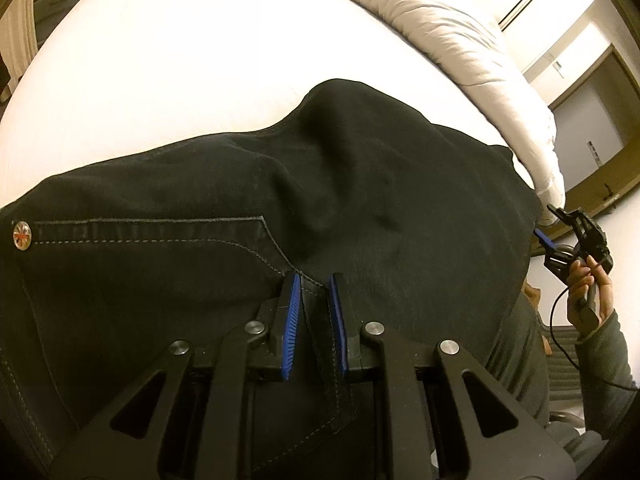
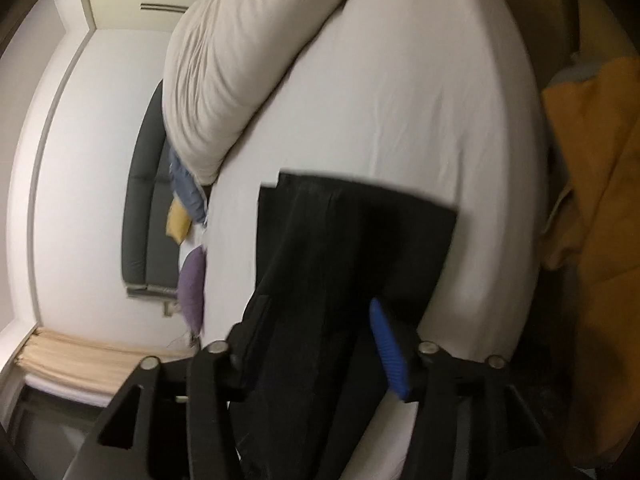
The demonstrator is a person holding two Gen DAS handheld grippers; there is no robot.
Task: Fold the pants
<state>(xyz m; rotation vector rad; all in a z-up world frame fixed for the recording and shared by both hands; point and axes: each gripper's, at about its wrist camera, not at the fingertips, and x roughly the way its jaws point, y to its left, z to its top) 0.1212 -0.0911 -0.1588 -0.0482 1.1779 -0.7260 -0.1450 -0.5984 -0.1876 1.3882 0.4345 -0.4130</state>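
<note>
Slippage is threatening: left gripper (image 1: 314,320) fingers are pinching the pants (image 1: 280,200) seam, while right gripper (image 2: 316,344) fingers are gaping, gripping nothing, risking lopsided folding on the bed (image 1: 160,80).

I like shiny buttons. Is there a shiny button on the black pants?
Yes, a round shiny button sits at the left edge of the black pants in the left wrist view.

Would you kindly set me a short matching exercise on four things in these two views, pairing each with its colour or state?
Things:
1. pants
2. left gripper
3. duvet
4. small cushion

Descriptions:
A. purple
B. black, lying on the bed
C. cream, bunched up along the mattress
D. closed on a stitched seam

Pairs: 1-B, 2-D, 3-C, 4-A
</note>
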